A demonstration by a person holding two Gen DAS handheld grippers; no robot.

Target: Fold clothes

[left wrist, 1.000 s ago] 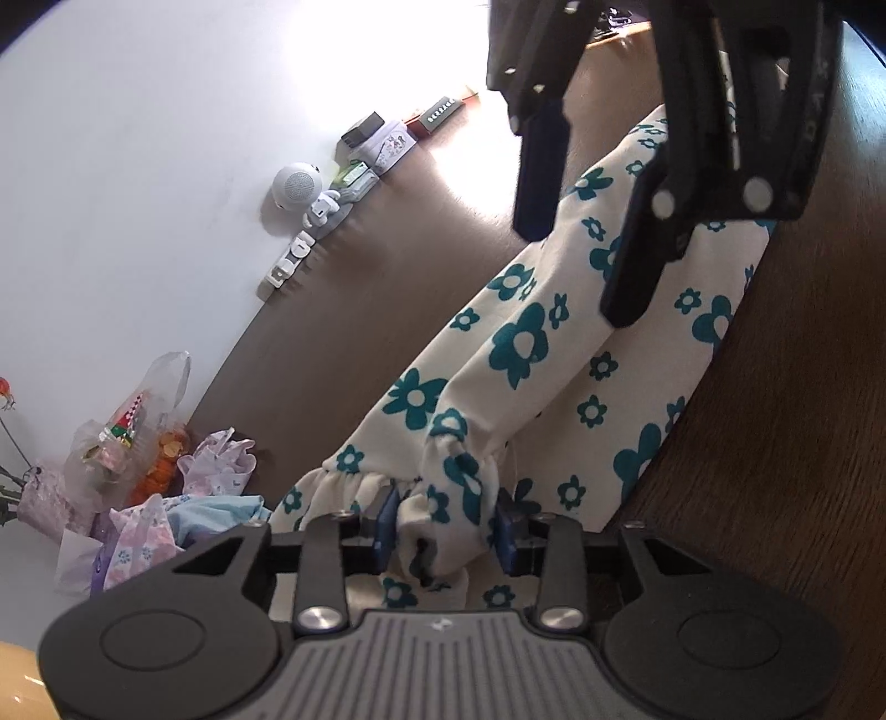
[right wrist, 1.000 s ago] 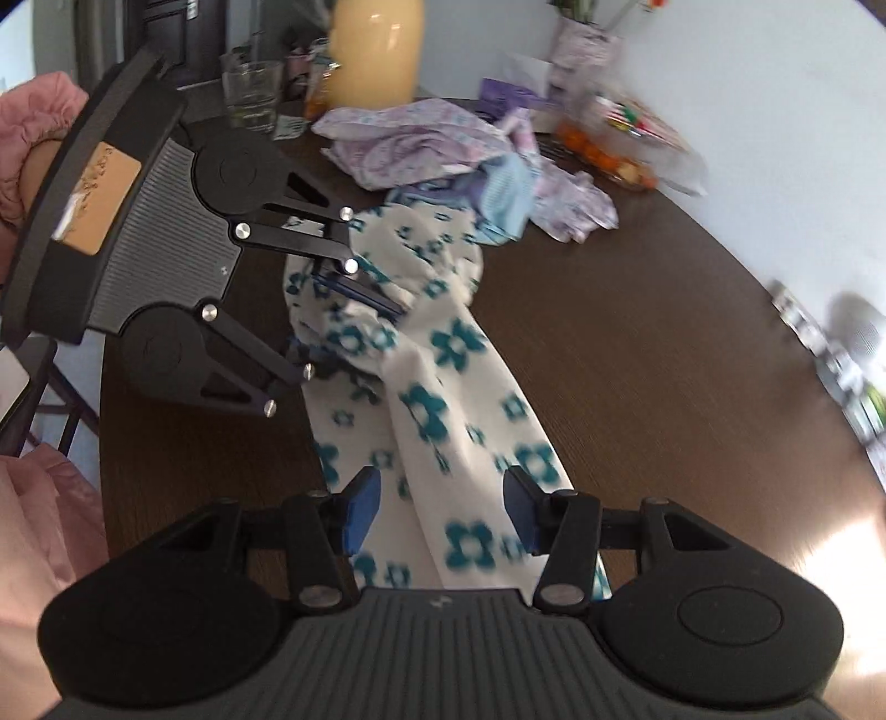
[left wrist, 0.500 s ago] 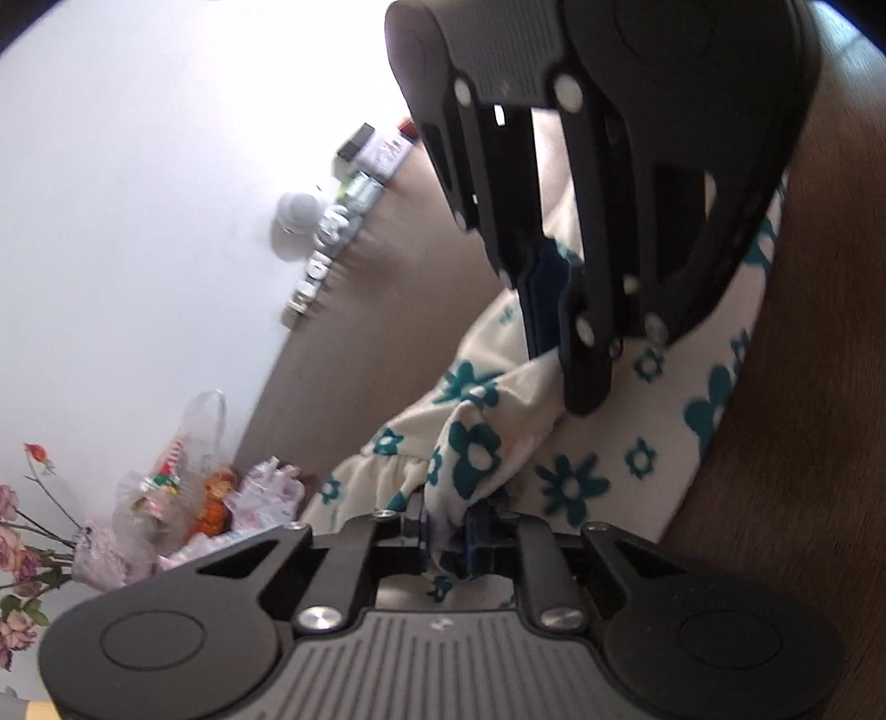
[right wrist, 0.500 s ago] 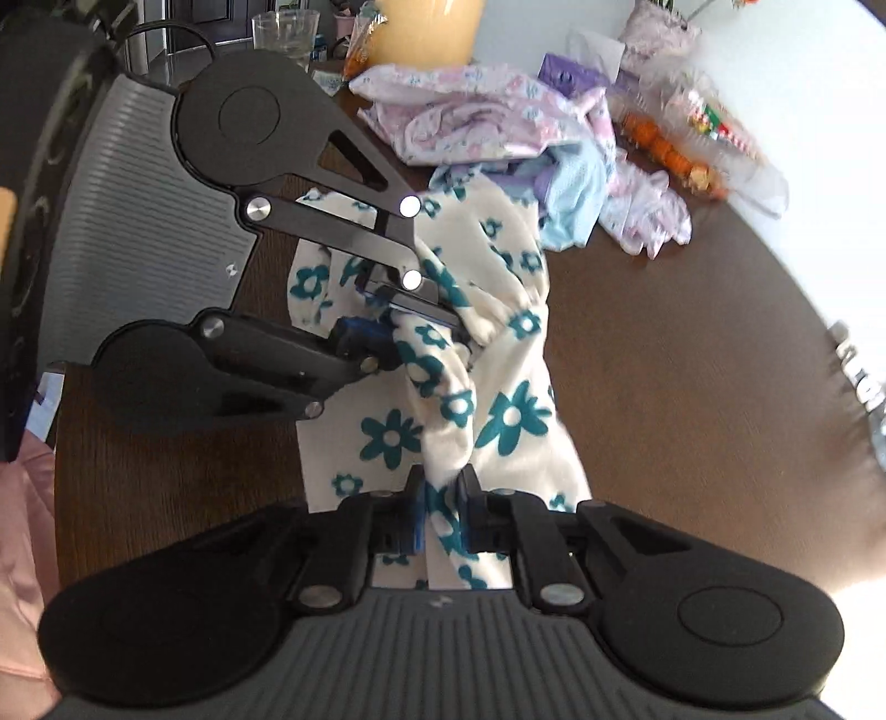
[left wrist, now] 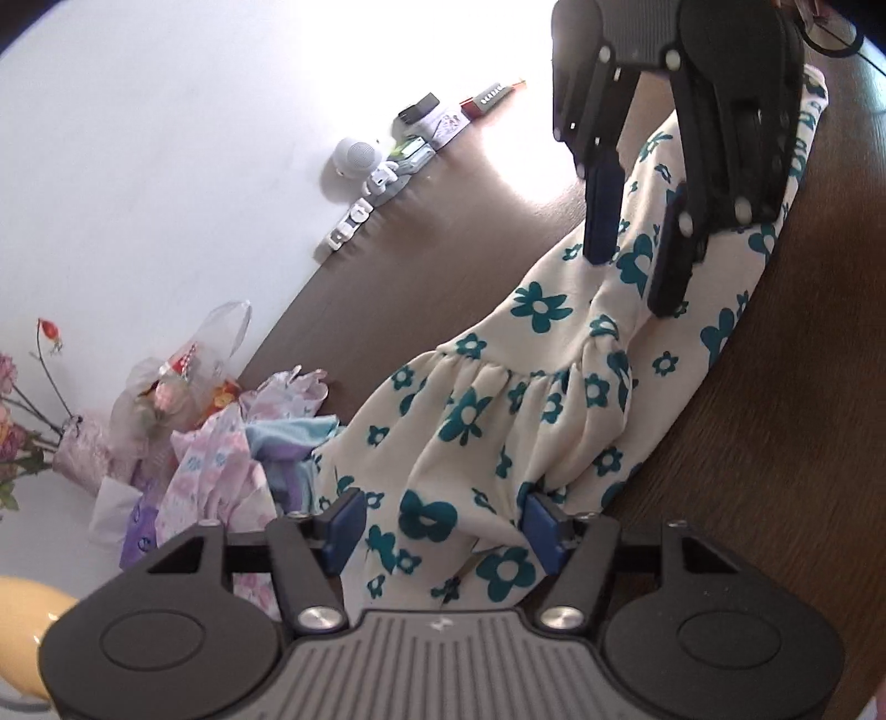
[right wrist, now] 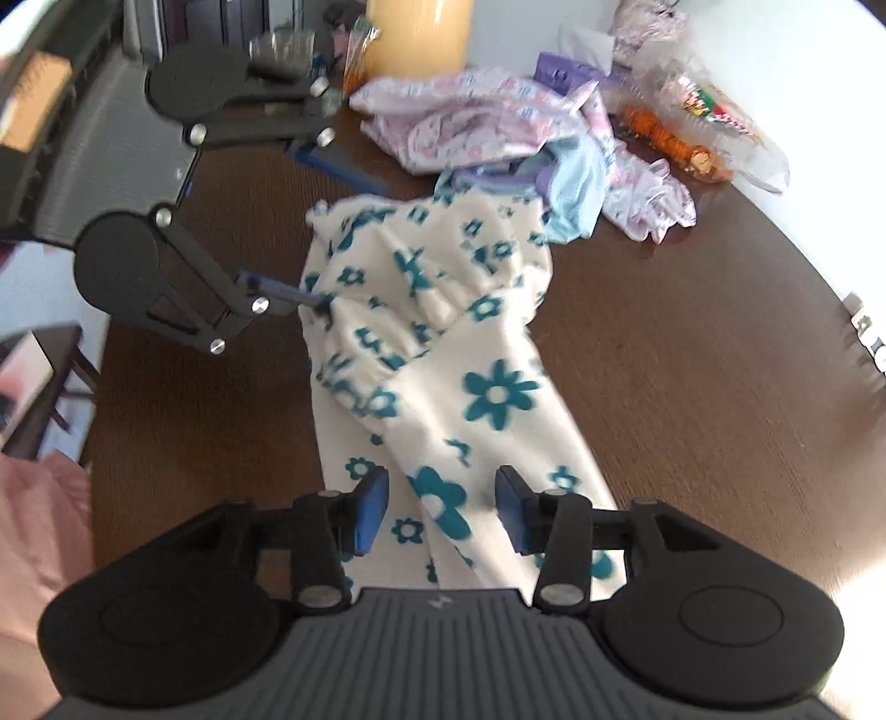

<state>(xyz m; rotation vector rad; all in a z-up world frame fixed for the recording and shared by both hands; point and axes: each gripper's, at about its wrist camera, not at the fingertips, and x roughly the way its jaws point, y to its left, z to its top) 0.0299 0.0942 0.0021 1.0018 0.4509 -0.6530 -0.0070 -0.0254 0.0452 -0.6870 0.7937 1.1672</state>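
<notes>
A cream garment with teal flowers (left wrist: 531, 399) lies stretched along the dark brown table (left wrist: 775, 443), one end bunched into gathers. At the bottom of the left wrist view, my left gripper (left wrist: 443, 529) has its jaws opening; the gathered end sits loosely between the blue pads (left wrist: 343, 526). My right gripper (left wrist: 637, 238) hovers over the far part of the cloth. In the right wrist view the right gripper (right wrist: 441, 515) also has its jaws opening, with the garment (right wrist: 487, 387) lying below and between them, unpinched. The left gripper (right wrist: 326, 230) stands spread at the bunched end.
A heap of pastel clothes (right wrist: 498, 127) lies past the garment, beside a clear bag of snacks (right wrist: 703, 127) and a yellow jar (right wrist: 421, 27). A white round speaker (left wrist: 357, 158) and small items line the wall. A pink sleeve (right wrist: 33, 526) shows at the lower left.
Half a second ago both grippers were shut on folds of the garment; both have let go and spread their jaws. The left gripper has drawn away from the right one, and the cloth has settled.
</notes>
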